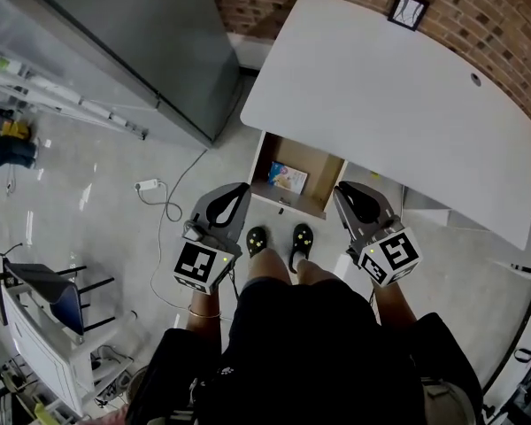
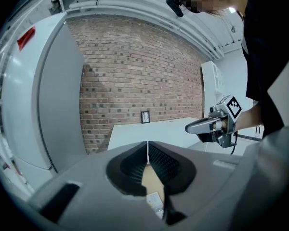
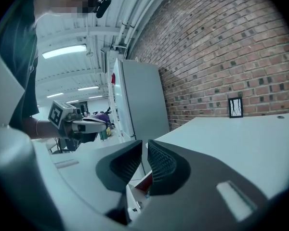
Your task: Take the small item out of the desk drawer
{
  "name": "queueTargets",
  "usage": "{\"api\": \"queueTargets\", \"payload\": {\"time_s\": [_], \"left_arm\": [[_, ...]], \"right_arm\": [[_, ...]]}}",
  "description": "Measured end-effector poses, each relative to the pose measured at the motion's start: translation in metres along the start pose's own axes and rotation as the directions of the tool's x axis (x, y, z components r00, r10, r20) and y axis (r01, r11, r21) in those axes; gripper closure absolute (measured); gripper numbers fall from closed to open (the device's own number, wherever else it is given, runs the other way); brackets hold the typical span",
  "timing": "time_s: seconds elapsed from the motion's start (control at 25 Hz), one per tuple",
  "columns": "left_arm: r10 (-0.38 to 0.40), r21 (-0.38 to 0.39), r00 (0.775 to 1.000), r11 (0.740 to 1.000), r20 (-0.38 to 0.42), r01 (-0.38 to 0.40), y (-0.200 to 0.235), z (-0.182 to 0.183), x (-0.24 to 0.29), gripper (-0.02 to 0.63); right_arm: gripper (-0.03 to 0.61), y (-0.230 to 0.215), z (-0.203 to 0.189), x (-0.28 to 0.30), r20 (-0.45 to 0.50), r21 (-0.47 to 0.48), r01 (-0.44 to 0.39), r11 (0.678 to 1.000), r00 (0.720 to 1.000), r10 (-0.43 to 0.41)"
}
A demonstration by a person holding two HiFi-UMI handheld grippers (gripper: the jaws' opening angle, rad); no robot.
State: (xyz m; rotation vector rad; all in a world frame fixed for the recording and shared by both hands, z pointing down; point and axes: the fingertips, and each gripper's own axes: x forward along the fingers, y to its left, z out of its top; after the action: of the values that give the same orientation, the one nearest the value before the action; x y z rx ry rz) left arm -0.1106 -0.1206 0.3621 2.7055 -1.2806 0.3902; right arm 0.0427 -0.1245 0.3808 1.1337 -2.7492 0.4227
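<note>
The white desk [image 1: 389,96] fills the upper right of the head view, against a brick wall [image 1: 478,7]. Below its front edge, at centre frame, the drawer [image 1: 324,172] stands pulled out. My left gripper [image 2: 147,146] sits just left of the drawer front, its jaws closed tip to tip on nothing. My right gripper [image 3: 145,146] sits just right of it, its jaws a narrow crack apart and empty. The small item [image 1: 288,177], flat and colourful, lies in the left half of the drawer, untouched.
</note>
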Motion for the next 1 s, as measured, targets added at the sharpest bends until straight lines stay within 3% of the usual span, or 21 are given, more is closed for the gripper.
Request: {"api": "queueTargets", "payload": {"time_s": [0.48,1.0], "left_arm": [[-0.128,-0.026,0.989,0.992,-0.08,0.126,0.029,-0.056,0.036,0.615],[-0.213,0.032,0.955,0.974,-0.205,0.224,0.044,-0.138,0.081,0.601]], "right_arm": [[0.532,-0.015,-0.063,0.045,-0.112,0.03,0.124,0.992,0.987,-0.12],[0.497,-0.035,-0.157,0.095,-0.287,-0.028,0.188,0.982,0.939,-0.189]]}}
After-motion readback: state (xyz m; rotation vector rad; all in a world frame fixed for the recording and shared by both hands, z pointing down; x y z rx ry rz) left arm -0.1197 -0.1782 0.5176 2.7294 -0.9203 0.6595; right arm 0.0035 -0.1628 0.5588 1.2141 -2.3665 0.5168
